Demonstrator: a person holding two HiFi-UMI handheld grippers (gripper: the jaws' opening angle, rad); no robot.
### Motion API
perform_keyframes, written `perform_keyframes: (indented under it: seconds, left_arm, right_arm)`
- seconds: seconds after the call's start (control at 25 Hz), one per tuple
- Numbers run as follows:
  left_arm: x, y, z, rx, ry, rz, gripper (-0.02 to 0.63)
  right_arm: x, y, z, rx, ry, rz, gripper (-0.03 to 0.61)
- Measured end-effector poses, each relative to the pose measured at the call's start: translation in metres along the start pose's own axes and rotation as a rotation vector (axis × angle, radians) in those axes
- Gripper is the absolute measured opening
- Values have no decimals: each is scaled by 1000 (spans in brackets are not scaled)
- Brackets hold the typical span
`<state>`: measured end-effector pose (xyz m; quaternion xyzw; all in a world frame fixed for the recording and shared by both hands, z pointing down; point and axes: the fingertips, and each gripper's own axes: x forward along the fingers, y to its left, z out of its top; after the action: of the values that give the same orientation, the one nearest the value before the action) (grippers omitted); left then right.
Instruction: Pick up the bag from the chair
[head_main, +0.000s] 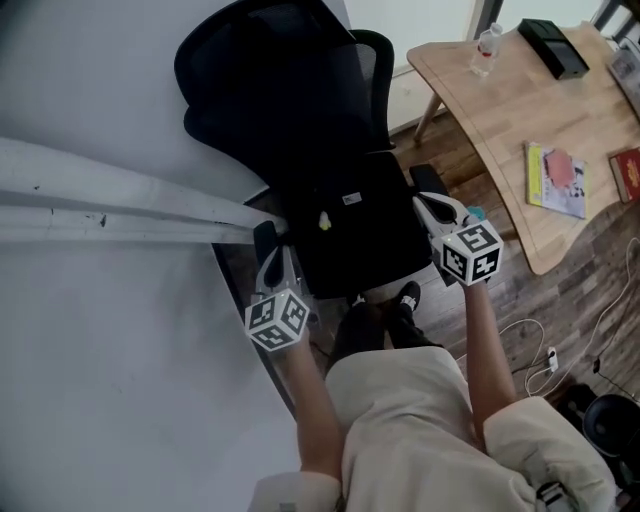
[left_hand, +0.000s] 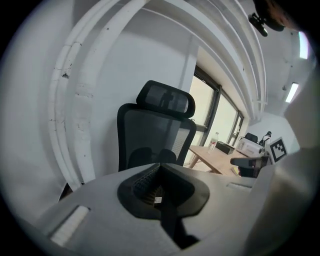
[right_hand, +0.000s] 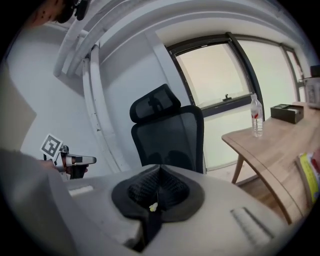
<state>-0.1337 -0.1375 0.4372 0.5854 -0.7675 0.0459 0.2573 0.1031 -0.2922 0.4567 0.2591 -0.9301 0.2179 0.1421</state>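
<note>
A black bag (head_main: 360, 235) with a white label and a small yellow tag spreads over the seat of the black mesh office chair (head_main: 290, 90). My left gripper (head_main: 272, 262) is shut on the bag's left edge, my right gripper (head_main: 432, 208) on its right edge. In the left gripper view, black bag fabric (left_hand: 159, 192) with the white label sits pinched between the closed jaws, with the chair (left_hand: 155, 135) behind. The right gripper view shows bag fabric (right_hand: 152, 202) with the yellow tag clamped the same way. I cannot tell whether the bag still rests on the seat.
A wooden table (head_main: 500, 110) stands to the right with a water bottle (head_main: 486, 48), a black box (head_main: 553, 47) and a book (head_main: 556, 178). White wall pipes (head_main: 100, 200) run on the left. Cables (head_main: 530, 350) lie on the floor at right.
</note>
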Motion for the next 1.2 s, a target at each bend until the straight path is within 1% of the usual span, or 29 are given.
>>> perform_keyframes:
  seconds: [0.08,0.28,0.36,0.44,0.64,0.72,0.84,0.92,1.04,1.12,1.2]
  left_arm:
    - [4,2,-1,0,15,-1,6]
    - [36,9,-3,-42,26,-15,6]
    - [55,13,-4,-61,37,-23,6]
    - [74,17,-5,-61,58,-29,6]
    - [131,33,-12,-52,110,-68,6]
    - [160,45,-23,-37,140,-89,6]
    - [204,63,-50,-19,187,-116,6]
    - [227,70,-68,-3,209,-129,6]
    - [254,77,-92,19,225,-139,6]
    - [267,81,-111,24,241,-148,6]
    - [278,86,-127,29,253,-165,6]
  right_arm:
    - [10,-4,-2,-16,27,4,0]
    - [37,-13,0,-9,60,-22,0]
    - [46,-21,0,21,57,-51,0]
    - [56,-32,-1,60,55,-80,0]
    - [101,-45,-6,79,81,-120,0]
    - [125,-56,-15,113,86,-160,0]
    - [155,-83,-36,223,67,-257,0]
    - [175,-94,-49,264,44,-277,0]
    - [206,-101,-69,220,41,-257,0]
    - [216,-103,-88,193,60,-247,0]
    - [222,-108,-108,187,80,-251,0]
